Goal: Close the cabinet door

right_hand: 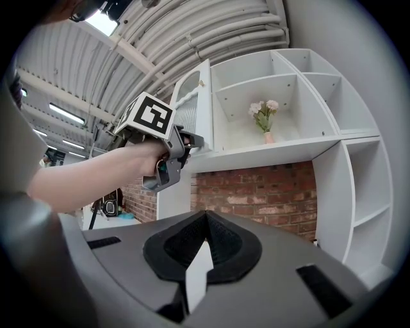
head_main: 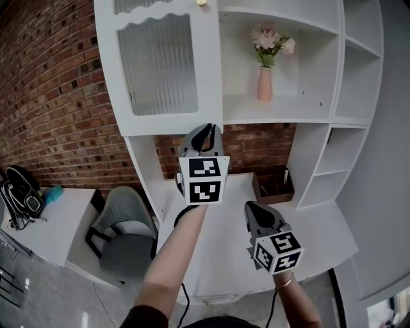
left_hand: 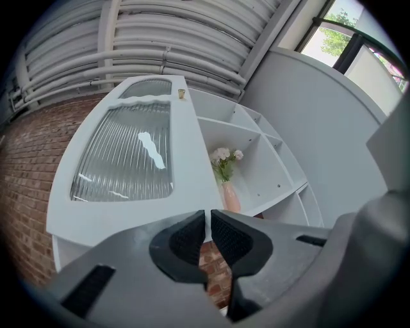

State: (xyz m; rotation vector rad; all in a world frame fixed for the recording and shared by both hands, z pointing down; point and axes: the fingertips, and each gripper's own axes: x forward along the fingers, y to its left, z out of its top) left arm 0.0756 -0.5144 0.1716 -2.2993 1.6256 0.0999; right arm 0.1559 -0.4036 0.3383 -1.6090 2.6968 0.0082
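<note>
The white cabinet door (head_main: 160, 122) with a ribbed glass pane stands swung open at the left of the shelf unit (head_main: 301, 118); a small brass knob (head_main: 201, 2) sits near its top edge. The door also shows in the left gripper view (left_hand: 186, 160) and the right gripper view (right_hand: 204, 109). My left gripper (head_main: 206, 128) is raised to the door's lower right corner, just under its bottom edge; its jaws (left_hand: 207, 221) stand a narrow slit apart with nothing between them. My right gripper (head_main: 253, 206) hangs lower over the desk, shut and empty (right_hand: 206, 218).
A pink vase of flowers (head_main: 264, 82) stands on the open shelf. Below are a white desk (head_main: 224, 262), a brown box (head_main: 275, 187) against the brick wall, a grey chair (head_main: 125, 224) at the left, and a side table (head_main: 57, 224) with a bag.
</note>
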